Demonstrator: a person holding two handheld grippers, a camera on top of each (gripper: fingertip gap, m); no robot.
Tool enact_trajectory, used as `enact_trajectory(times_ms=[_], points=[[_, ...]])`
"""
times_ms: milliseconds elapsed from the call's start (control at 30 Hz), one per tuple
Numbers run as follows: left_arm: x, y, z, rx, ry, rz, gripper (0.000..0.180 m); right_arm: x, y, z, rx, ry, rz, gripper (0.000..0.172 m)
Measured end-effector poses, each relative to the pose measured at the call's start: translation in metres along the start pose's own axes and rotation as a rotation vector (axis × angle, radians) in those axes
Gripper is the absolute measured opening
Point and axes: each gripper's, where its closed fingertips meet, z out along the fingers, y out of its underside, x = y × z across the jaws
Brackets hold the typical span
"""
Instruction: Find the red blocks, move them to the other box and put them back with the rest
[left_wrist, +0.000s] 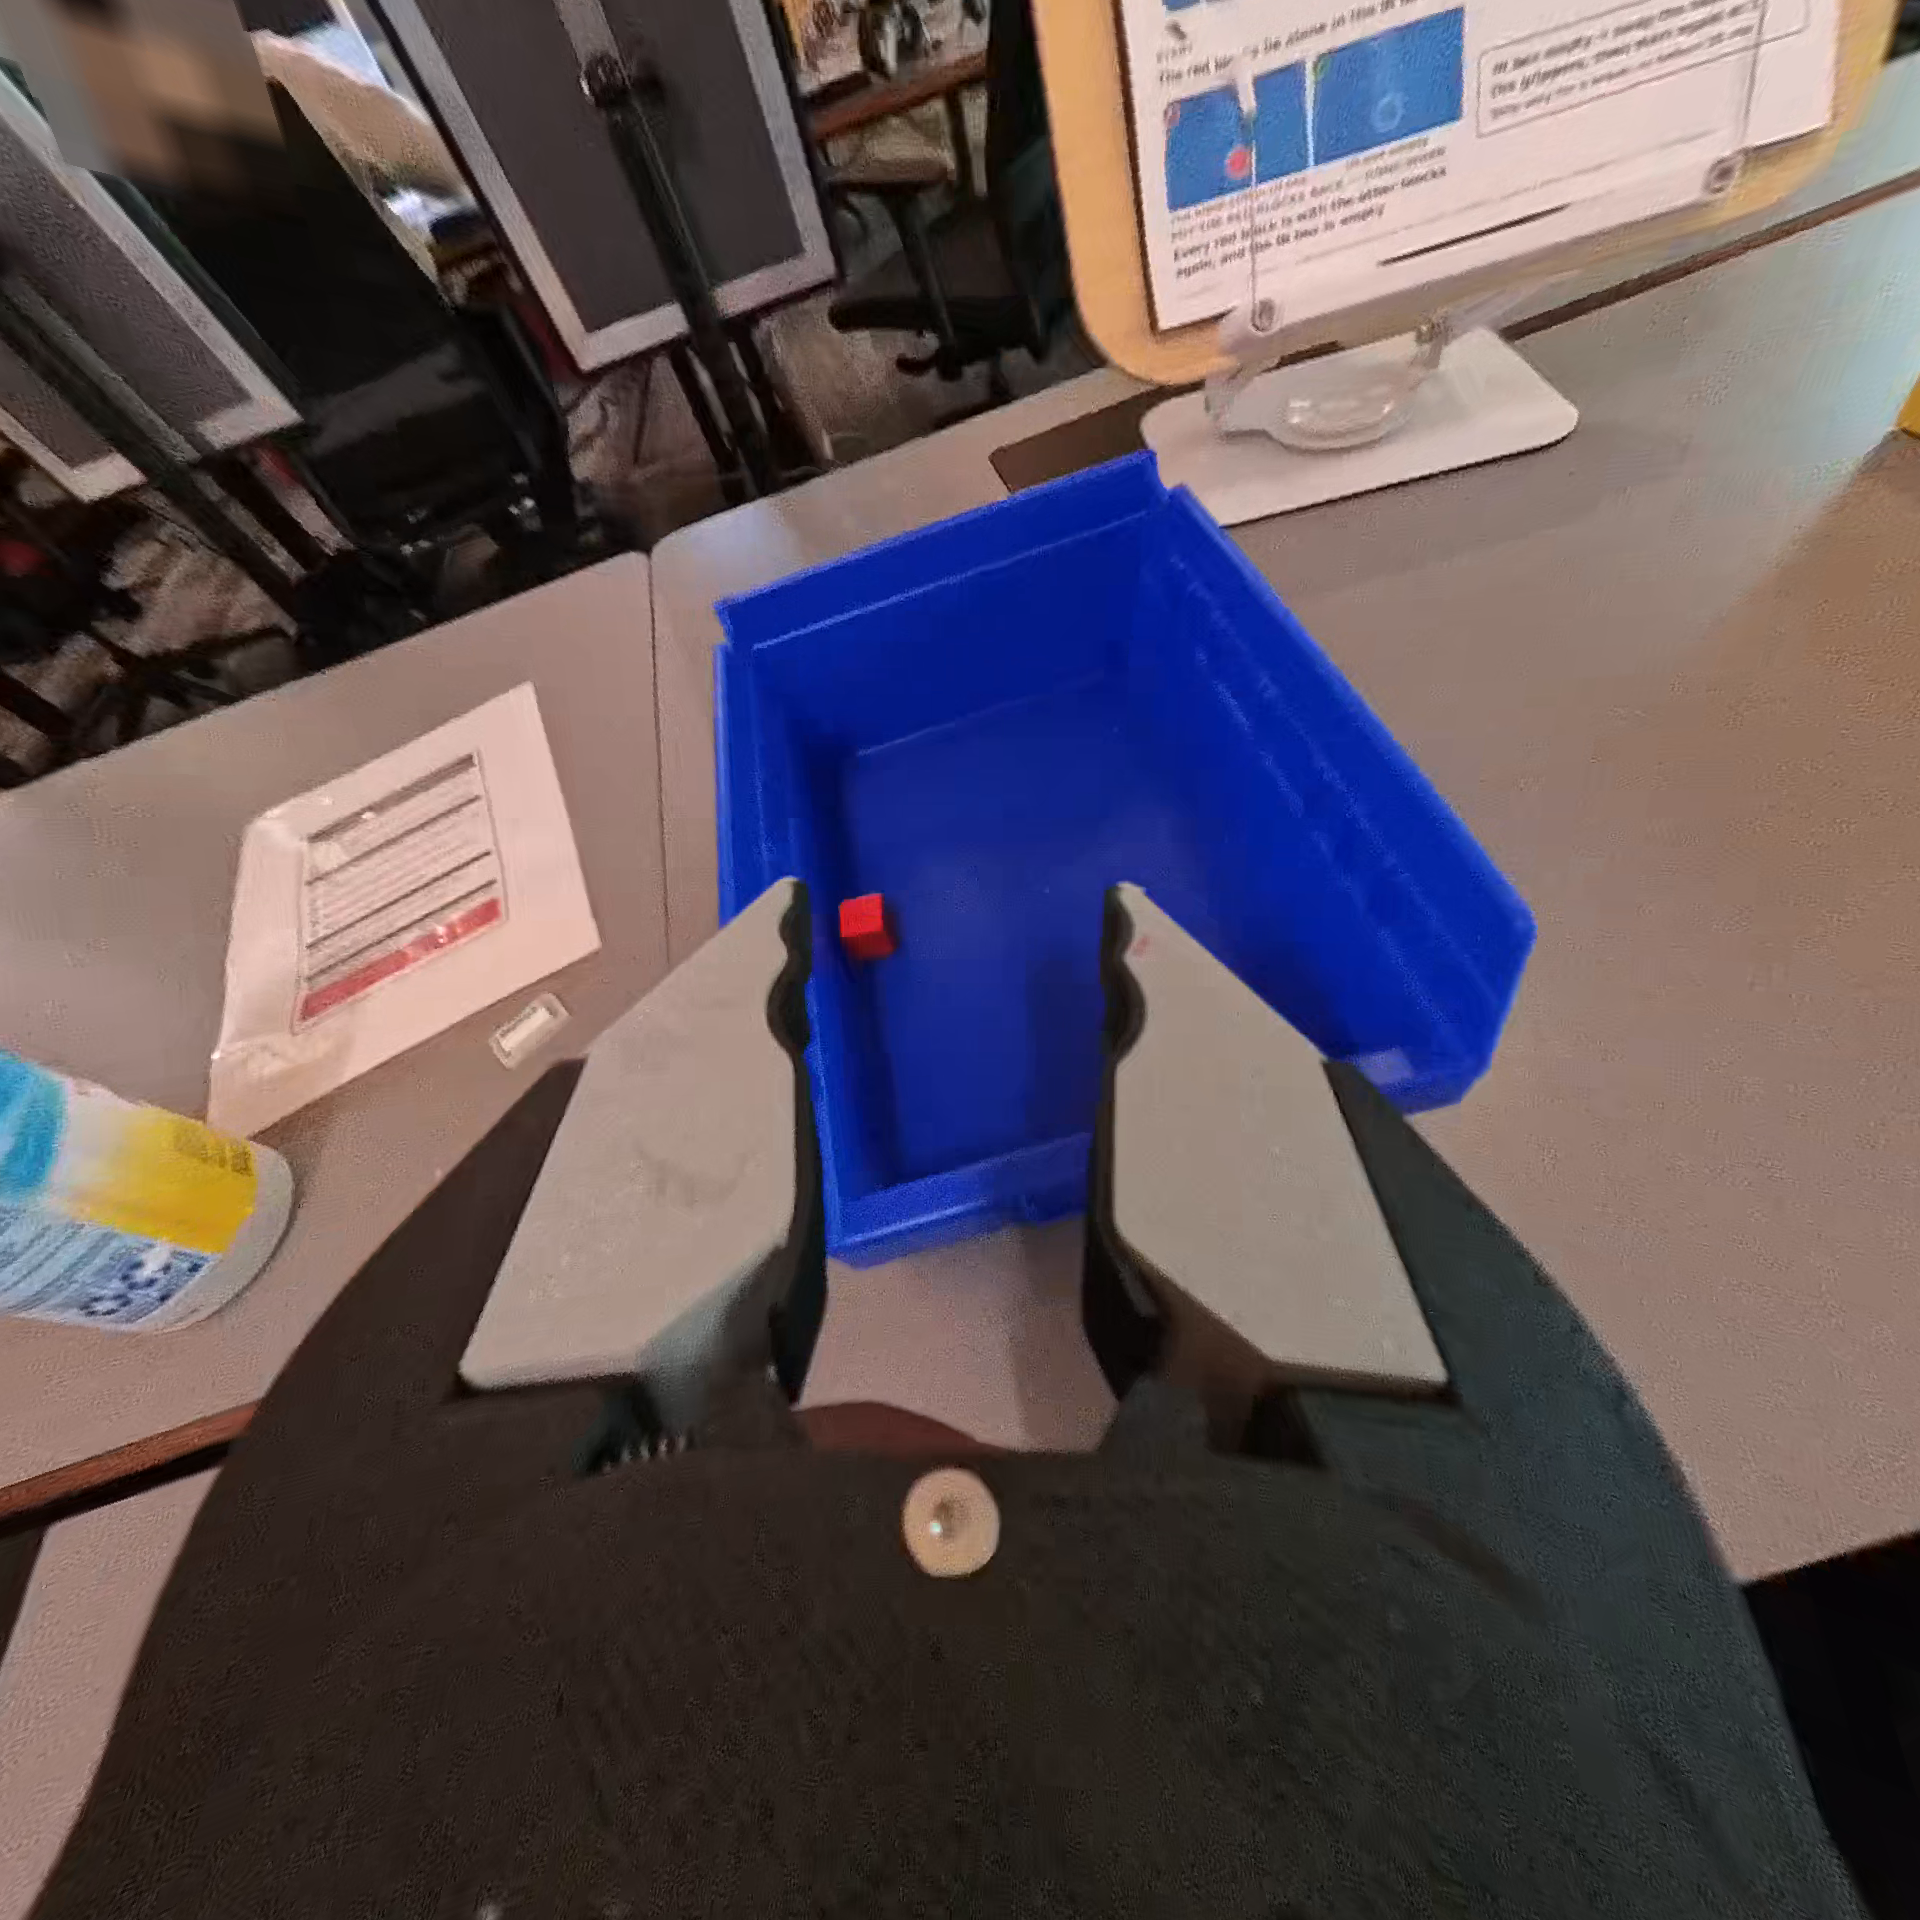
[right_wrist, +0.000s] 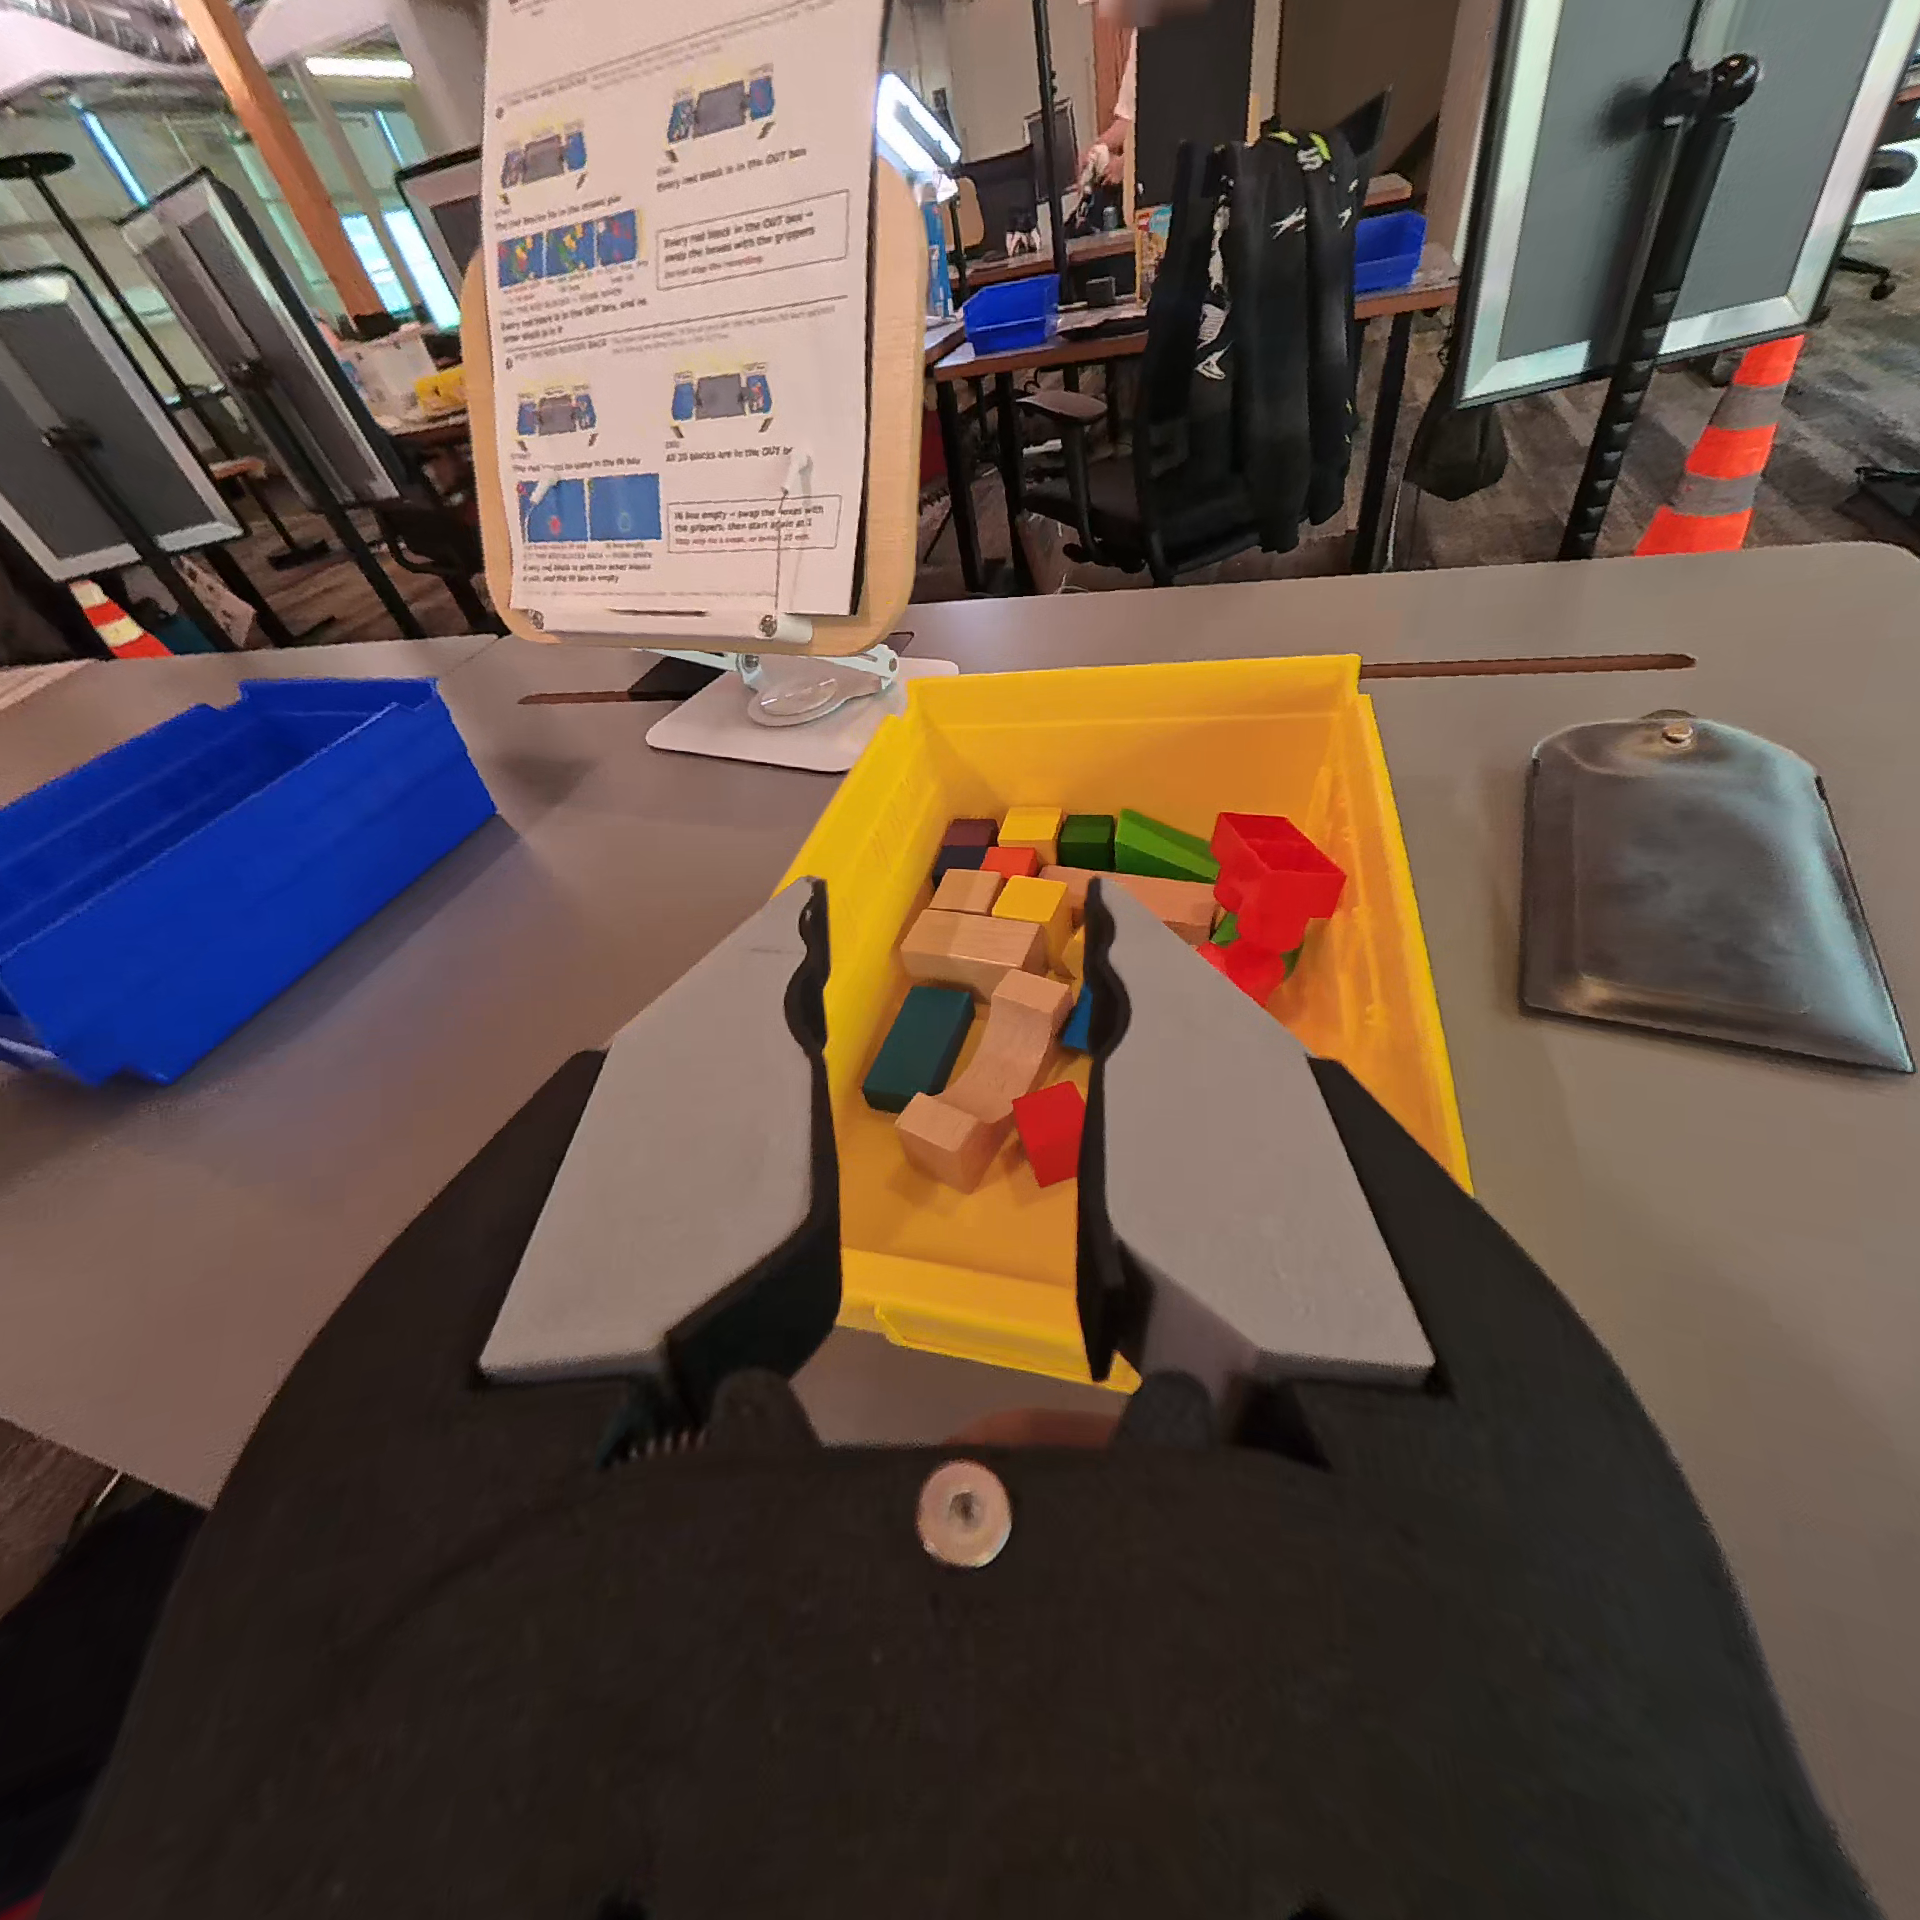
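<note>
1 small red cube (left_wrist: 862, 925) lay alone on the floor of the blue box (left_wrist: 1299, 748), hard against its left wall. Left gripper (left_wrist: 951, 935) hovered above it, fingers wide apart, holding nothing. Risk: the left finger (left_wrist: 727, 997) could foul the wall and nudge the cube away. Right gripper (right_wrist: 951, 935) hung over the yellow box (right_wrist: 1143, 727) of mixed blocks (right_wrist: 977, 945), fingers parted and empty. Its right finger (right_wrist: 1195, 1039) cut off the near red block (right_wrist: 1049, 1127); the far-right red pieces (right_wrist: 1273, 883) overlapped, count unclear.
</note>
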Motion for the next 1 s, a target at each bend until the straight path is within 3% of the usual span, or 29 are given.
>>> enact_trajectory(times_ms=[100, 200, 300, 400, 567, 667, 733, 967, 1000], points=[[-0.011, 0.016, 0.021, -0.143, 0.110, 0.036, 0.049, -0.009, -0.008, -0.005, 0.016, -0.007, -0.029, 0.046], [-0.007, 0.019, 0.047, -0.306, 0.241, 0.196, 0.051, -0.024, -0.015, -0.007, 0.041, -0.051, -0.030, 0.045], [-0.012, 0.018, 0.078, -0.423, 0.251, 0.469, 0.055, -0.037, -0.014, -0.004, 0.029, -0.095, -0.033, 0.045], [-0.018, 0.038, 0.105, -0.553, 0.264, 0.780, 0.055, -0.043, -0.009, 0.000, 0.004, -0.094, -0.059, 0.045], [-0.016, 0.070, 0.133, -0.720, 0.365, 1.102, 0.045, -0.049, -0.006, 0.004, -0.011, -0.113, -0.072, 0.045], [-0.039, 0.093, 0.144, -0.910, 0.317, 1.300, 0.058, -0.048, -0.005, 0.005, -0.015, -0.121, -0.069, 0.045], [-0.053, 0.101, 0.150, -1.017, 0.294, 1.350, 0.061, -0.046, -0.004, 0.005, -0.018, -0.121, -0.064, 0.045], [-0.046, 0.114, 0.177, -1.021, 0.325, 1.394, 0.058, -0.042, -0.005, 0.007, -0.012, -0.148, -0.026, 0.045], [-0.050, 0.117, 0.178, -1.053, 0.316, 1.410, 0.049, -0.043, -0.004, 0.008, -0.015, -0.154, -0.022, 0.045]])
